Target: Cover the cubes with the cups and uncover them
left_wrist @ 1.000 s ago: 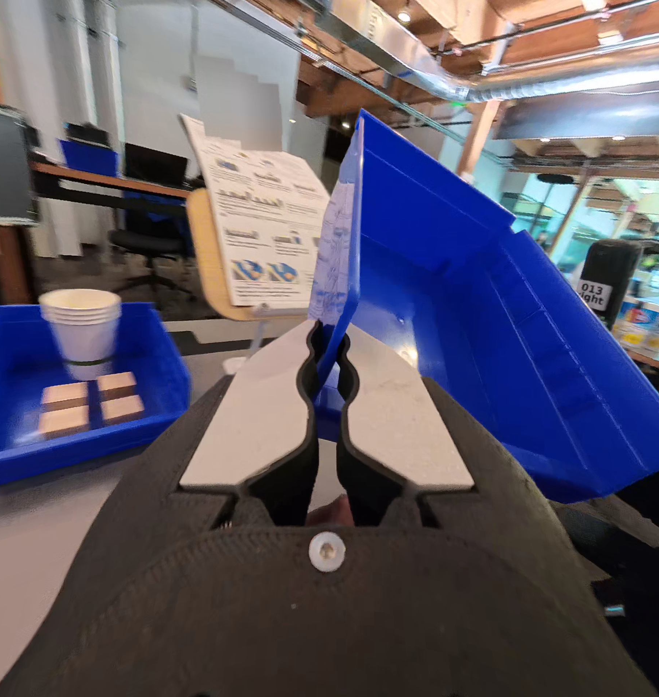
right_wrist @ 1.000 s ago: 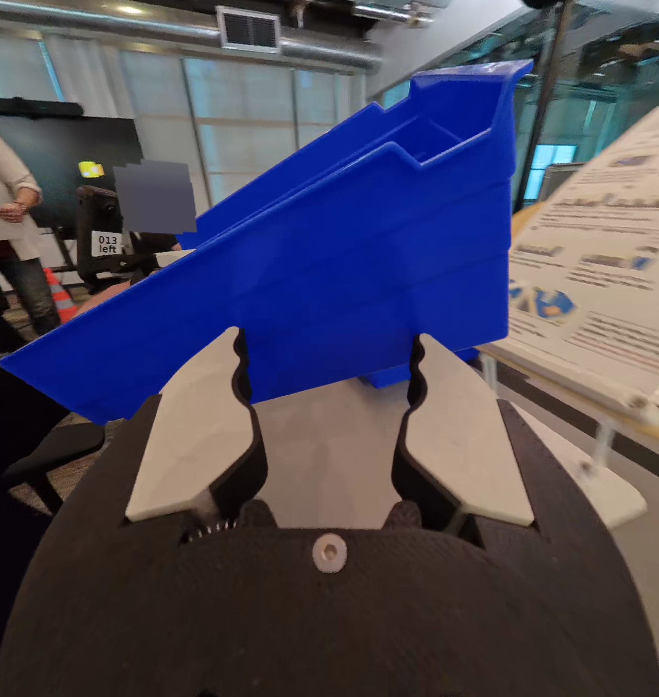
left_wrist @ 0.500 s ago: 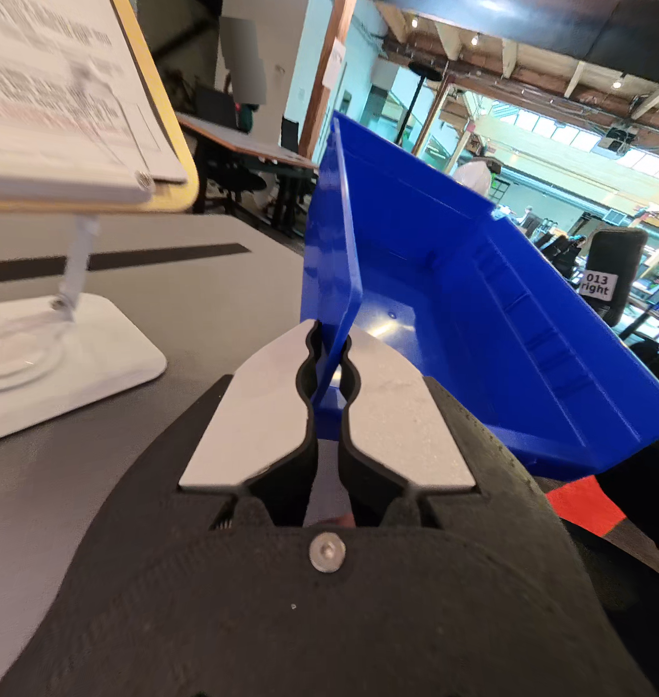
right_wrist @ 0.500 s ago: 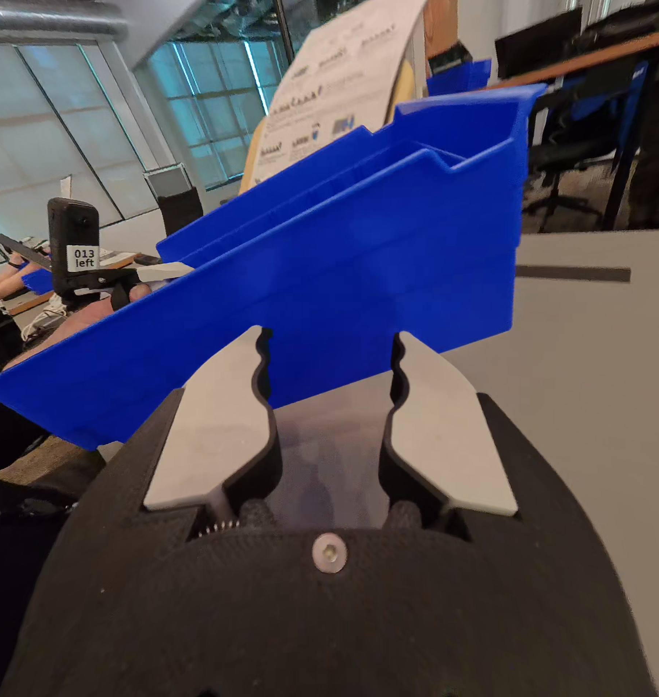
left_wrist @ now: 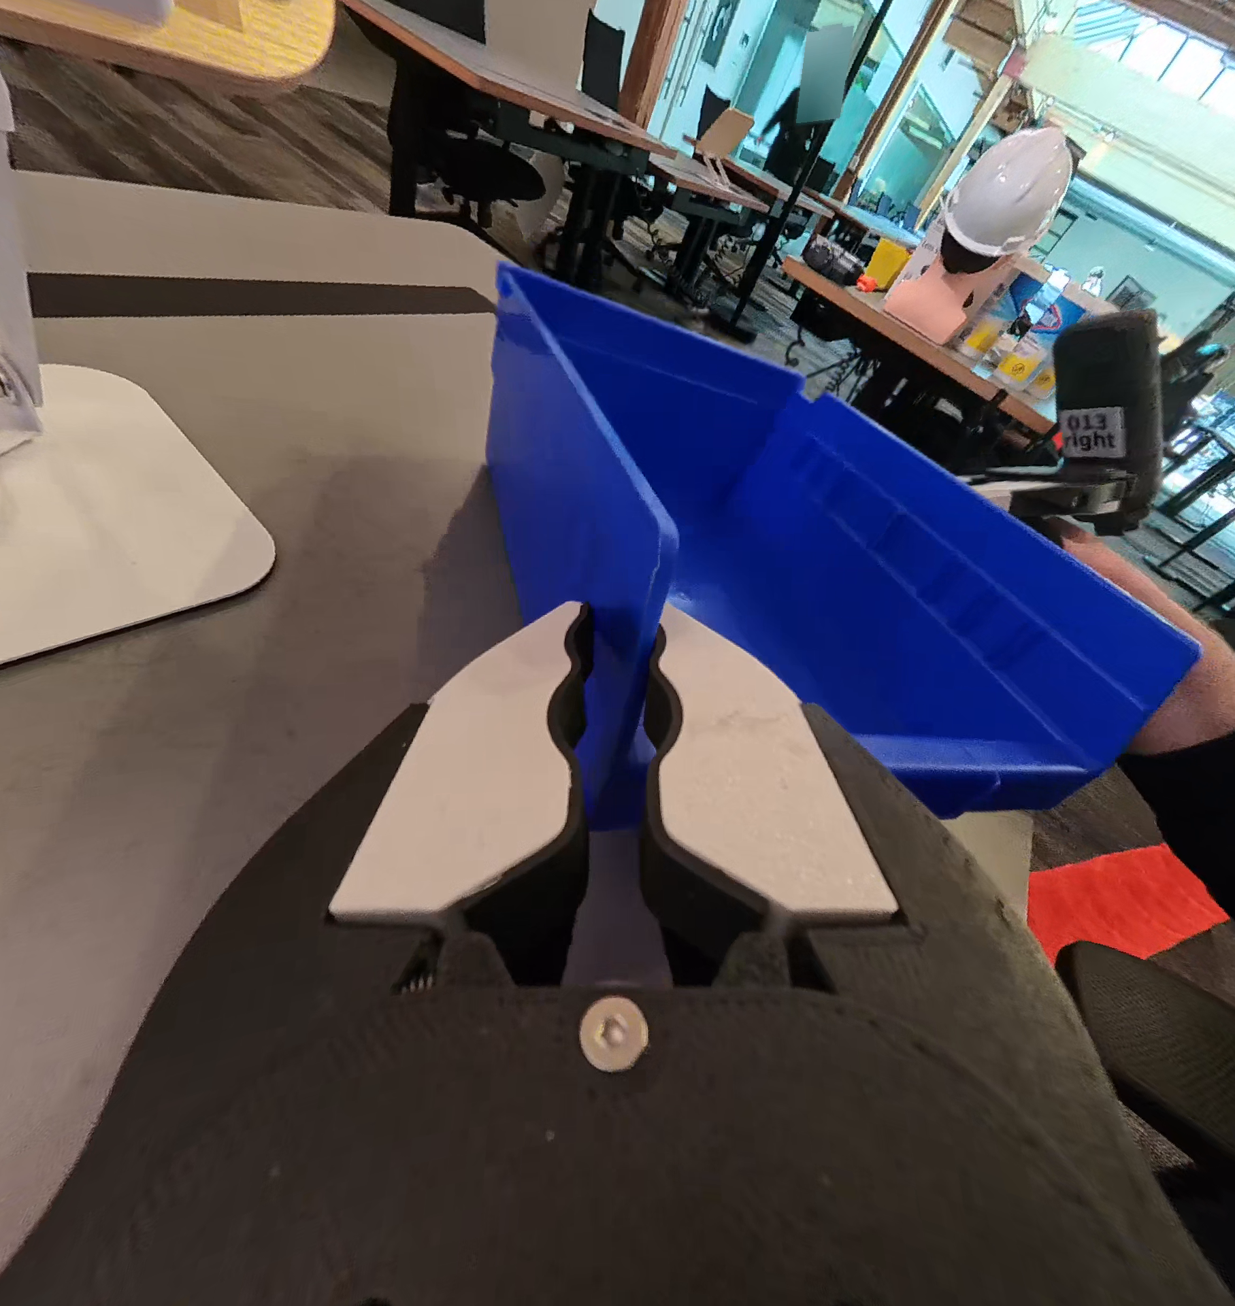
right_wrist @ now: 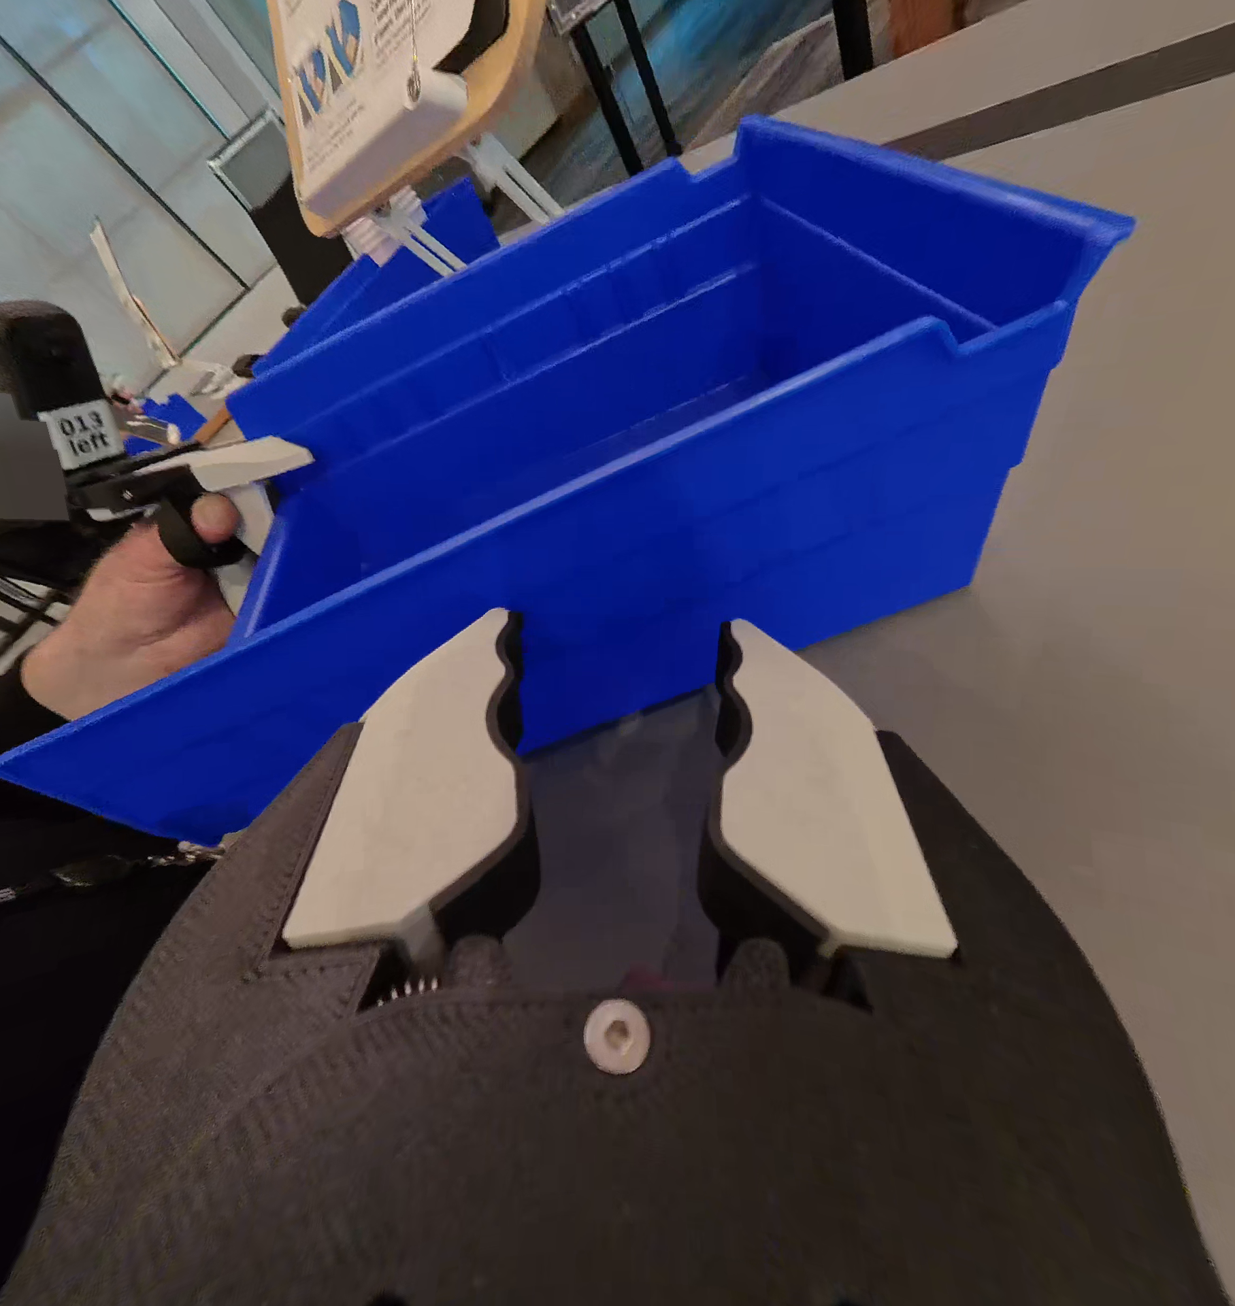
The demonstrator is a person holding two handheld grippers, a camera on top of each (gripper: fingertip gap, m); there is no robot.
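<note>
An empty blue bin (left_wrist: 847, 579) rests low on the grey table (left_wrist: 176, 777), one end tilted up a little over the table's edge. My left gripper (left_wrist: 618, 622) is shut on the rim of the bin's end wall. It also shows in the right wrist view (right_wrist: 268, 459), clamped on that wall. My right gripper (right_wrist: 619, 625) is open, its fingertips at the outer side of the bin (right_wrist: 671, 396). Its body shows in the left wrist view (left_wrist: 1095, 452) beyond the bin. No cups or cubes are in view.
A white stand base (left_wrist: 91, 509) sits on the table to the left, and a black tape stripe (left_wrist: 247, 300) crosses the table behind it. A clipboard with a sheet (right_wrist: 388, 92) stands behind the bin. Desks and chairs (left_wrist: 600, 177) lie beyond the table's edge.
The bin has come down from a steep tilt in the air to the table, swinging right. The tray with cups and cubes has left the left wrist view. The grips are unchanged.
</note>
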